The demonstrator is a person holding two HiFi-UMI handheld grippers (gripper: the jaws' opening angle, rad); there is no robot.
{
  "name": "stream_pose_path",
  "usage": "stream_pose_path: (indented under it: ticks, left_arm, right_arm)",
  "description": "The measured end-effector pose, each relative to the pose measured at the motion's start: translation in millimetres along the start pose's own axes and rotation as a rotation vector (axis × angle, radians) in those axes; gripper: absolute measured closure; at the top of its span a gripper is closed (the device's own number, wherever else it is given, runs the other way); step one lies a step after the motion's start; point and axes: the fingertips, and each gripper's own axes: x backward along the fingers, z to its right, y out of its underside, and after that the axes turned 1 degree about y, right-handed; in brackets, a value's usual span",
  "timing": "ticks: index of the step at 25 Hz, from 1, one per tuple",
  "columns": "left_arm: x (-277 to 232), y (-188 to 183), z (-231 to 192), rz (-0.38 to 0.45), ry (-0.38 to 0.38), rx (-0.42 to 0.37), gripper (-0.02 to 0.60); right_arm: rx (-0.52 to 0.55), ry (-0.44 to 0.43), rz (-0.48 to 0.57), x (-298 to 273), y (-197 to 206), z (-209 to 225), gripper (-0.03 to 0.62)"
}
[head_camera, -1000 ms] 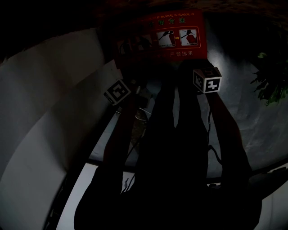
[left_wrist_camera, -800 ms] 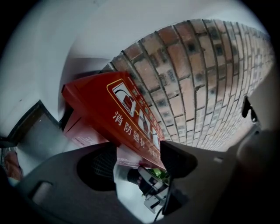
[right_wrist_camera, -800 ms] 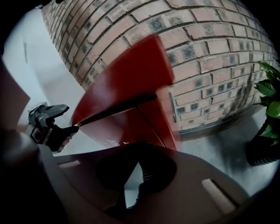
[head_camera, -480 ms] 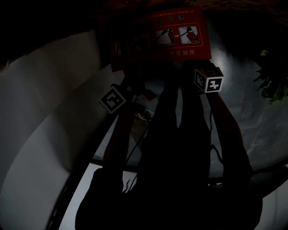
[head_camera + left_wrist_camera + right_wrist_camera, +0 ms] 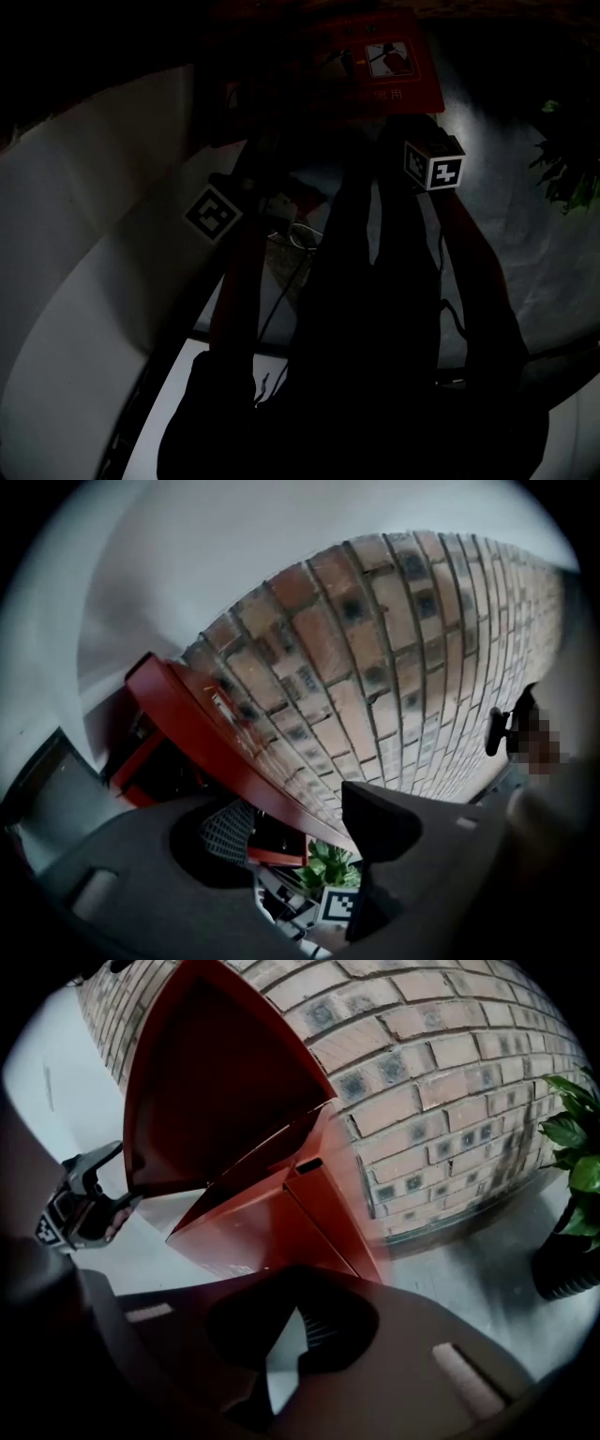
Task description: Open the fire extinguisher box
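The red fire extinguisher box (image 5: 272,1232) stands on the floor against a brick wall. Its lid (image 5: 216,1082) is swung up and the dark inside shows under it. In the right gripper view my left gripper (image 5: 105,1194) sits at the lid's lower left corner. In the left gripper view the lid's red edge (image 5: 206,733) runs across my left gripper (image 5: 300,841); the jaws stand apart, with the lid's lip against the ribbed pad (image 5: 228,829). My right gripper (image 5: 281,1358) hangs just in front of the box, jaws together, holding nothing. The head view is very dark; the lid's printed label (image 5: 384,66) shows at the top.
A brick wall (image 5: 441,1082) rises behind the box. A potted plant (image 5: 574,1166) stands to its right on the grey floor (image 5: 469,1269). A pale wall (image 5: 84,234) lies to the left. Cables hang between the person's arms (image 5: 281,244).
The lid has swung further up. My left gripper has moved left and towards me with the lid's edge. My right gripper has barely moved.
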Motion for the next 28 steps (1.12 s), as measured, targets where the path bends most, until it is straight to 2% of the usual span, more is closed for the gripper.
stream_pose_path:
  ticks: [7, 14, 18, 24, 28]
  left_arm:
    - [2, -11, 13, 0.051, 0.007, -0.046, 0.284]
    - [-28, -62, 25, 0.040, -0.027, -0.121, 0.310]
    - [-33, -71, 33, 0.043, -0.001, -0.093, 0.308]
    - [-38, -72, 40, 0.010, -0.014, -0.123, 0.308]
    - [-39, -73, 42, 0.018, 0.004, -0.103, 0.308]
  right_arm:
    - [0.033, -0.022, -0.004, 9, 8, -5, 0.594]
    - [-0.016, 0.013, 0.004, -2, -14, -9, 0.594]
    - [-0.017, 0.025, -0.007, -1, -17, -10, 0.593]
    - [-0.032, 0.015, -0.004, -1, -23, -10, 0.594]
    - [-0.037, 0.018, -0.003, 0, -19, -8, 0.592]
